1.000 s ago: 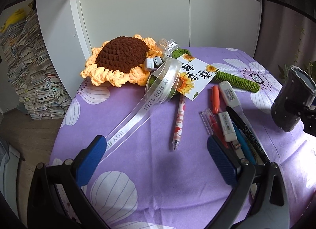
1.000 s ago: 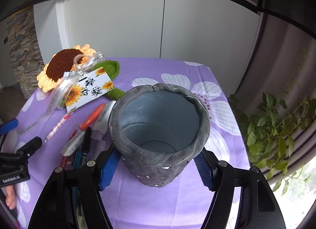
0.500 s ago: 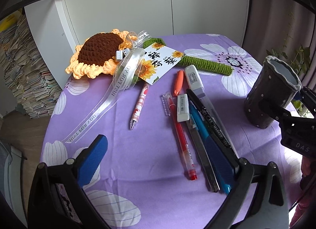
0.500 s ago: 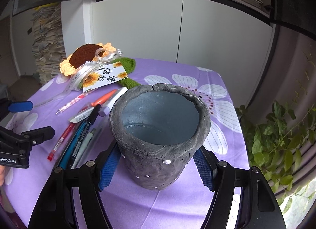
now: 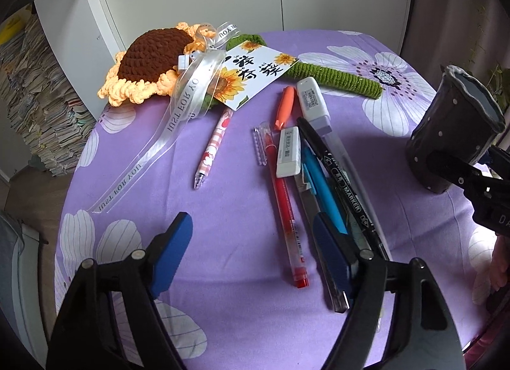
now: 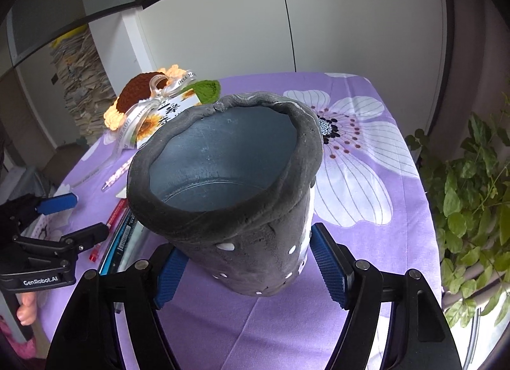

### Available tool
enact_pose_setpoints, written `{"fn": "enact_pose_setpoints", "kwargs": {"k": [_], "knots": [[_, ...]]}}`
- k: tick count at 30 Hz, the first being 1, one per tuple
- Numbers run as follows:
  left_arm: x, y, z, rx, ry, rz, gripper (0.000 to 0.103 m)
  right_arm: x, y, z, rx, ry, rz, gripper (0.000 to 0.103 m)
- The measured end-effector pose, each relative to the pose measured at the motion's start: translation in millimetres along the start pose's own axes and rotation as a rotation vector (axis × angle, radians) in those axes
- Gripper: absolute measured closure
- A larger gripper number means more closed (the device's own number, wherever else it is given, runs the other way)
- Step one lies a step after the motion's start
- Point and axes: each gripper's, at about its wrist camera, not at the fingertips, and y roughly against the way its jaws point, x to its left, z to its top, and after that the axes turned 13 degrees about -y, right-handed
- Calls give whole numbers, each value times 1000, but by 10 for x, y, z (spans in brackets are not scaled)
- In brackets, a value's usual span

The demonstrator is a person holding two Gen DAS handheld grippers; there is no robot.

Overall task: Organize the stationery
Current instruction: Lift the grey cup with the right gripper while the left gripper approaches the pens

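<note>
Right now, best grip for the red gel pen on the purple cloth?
Grip the red gel pen mid-barrel, coming from above with fingers across its width. It lies flat, its left side clear; the white eraser and grey pen crowd its right.

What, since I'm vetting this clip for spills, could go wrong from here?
1. The cup leans in the right gripper, whose jaws are opening; it may topple once released.
2. The left gripper, jaws closing, frames the red pen close to the blue pen; it might pinch both or scatter them.
</note>
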Motion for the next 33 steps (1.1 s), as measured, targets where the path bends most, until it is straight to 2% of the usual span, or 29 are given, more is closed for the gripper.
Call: {"fn": "enact_pose_setpoints", "kwargs": {"k": [6,11,13,14,15,18,20,22,24,27,33], "knots": [[-32,73,97,-27,14,-31,27,42,17,-22,-13,18,-28,28],[-134,92,305,-56,11,-75,27,149,40,-61,-32,89,-70,28],[-159,9,423,-43,4,-73,41,180,41,-70,-34,106,-73,28],[-158,-47,482,-24,7,-75,55,175,47,-70,-34,107,-72,28],[-136,-109,533,-5,19,-90,61,169,48,-68,-33,106,-71,28],[-43,-318,623,71,86,-174,64,151,44,-60,-30,100,-67,28],[7,-371,649,90,124,-172,69,152,43,-60,-30,99,-66,28],[42,-374,658,106,153,-202,70,153,44,-61,-30,99,-66,28],[75,-326,648,102,171,-214,75,148,45,-63,-29,96,-64,28],[83,-236,651,80,178,-203,75,139,43,-59,-27,91,-59,28],[-34,-237,713,82,154,-228,77,138,41,-56,-26,90,-59,28]]}}
